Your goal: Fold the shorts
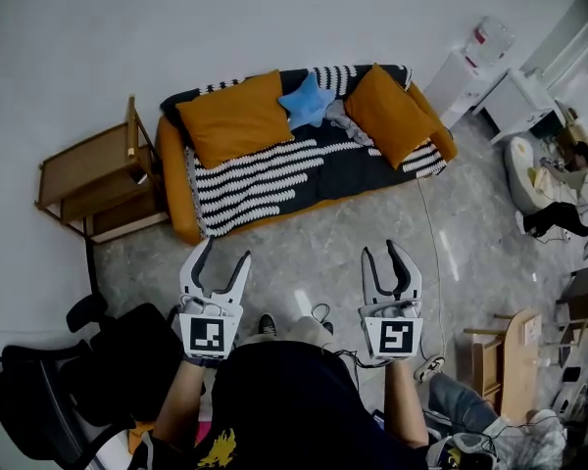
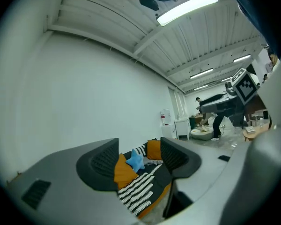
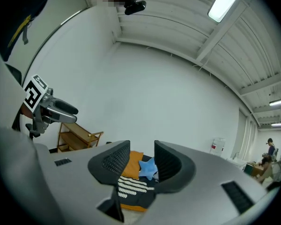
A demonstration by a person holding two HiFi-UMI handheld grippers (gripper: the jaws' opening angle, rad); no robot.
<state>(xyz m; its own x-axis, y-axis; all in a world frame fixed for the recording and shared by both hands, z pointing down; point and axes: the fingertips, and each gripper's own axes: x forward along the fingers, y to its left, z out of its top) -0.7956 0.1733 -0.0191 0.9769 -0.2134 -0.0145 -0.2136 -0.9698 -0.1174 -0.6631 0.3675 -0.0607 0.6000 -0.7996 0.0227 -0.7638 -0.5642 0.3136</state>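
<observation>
Left hand-held gripper (image 1: pixel 225 253): jaws wide, empty, over floor. Grey heap, likely shorts (image 1: pixel 340 116), on sofa (image 1: pixel 173 196) beside star cushion (image 1: pixel 307 101), well apart from both. Right hand-held gripper (image 1: pixel 379 251): jaws narrow, empty. Risk: narrow jaws shove cloth, or pinch striped throw (image 1: pixel 265 179) too.

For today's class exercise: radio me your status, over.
Left tongs open, empty; right tongs open, empty. Crumpled grey cloth shorts untouched on striped orange sofa, beside blue star cushion.
</observation>
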